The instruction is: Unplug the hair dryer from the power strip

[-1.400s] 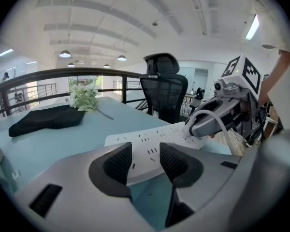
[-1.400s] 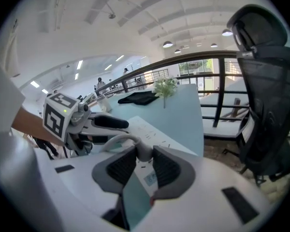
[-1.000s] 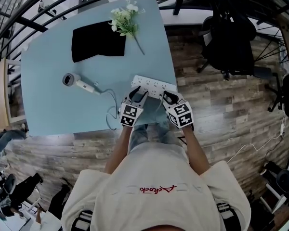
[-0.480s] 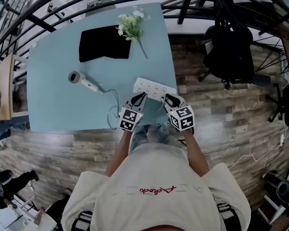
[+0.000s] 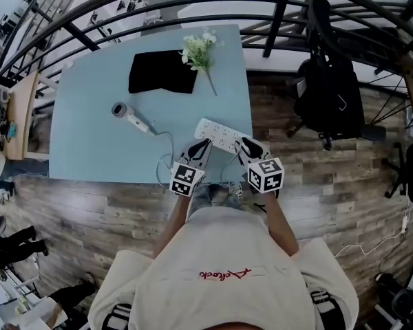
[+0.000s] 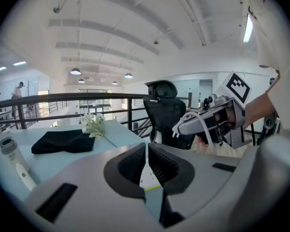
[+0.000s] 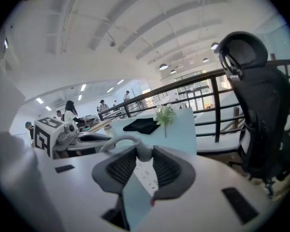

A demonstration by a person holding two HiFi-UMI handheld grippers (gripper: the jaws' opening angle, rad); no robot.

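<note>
A smooth matt blue table (image 5: 89, 136) is pictured with a soft black cloth (image 5: 162, 81), white plastic power strip (image 5: 220, 135) and hair dryer (image 5: 127, 114), its pale plastic plug (image 6: 191, 124) held in the ribbed black pads (image 7: 165, 168) of the matt grey right gripper (image 7: 144, 154), beside worn wood-plank flooring (image 5: 330, 177).

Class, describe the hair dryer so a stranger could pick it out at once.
Start at the light blue table. Below the black cloth and left of the white power strip lies the hair dryer: the only pale, round-nosed thing with a handle.
</note>
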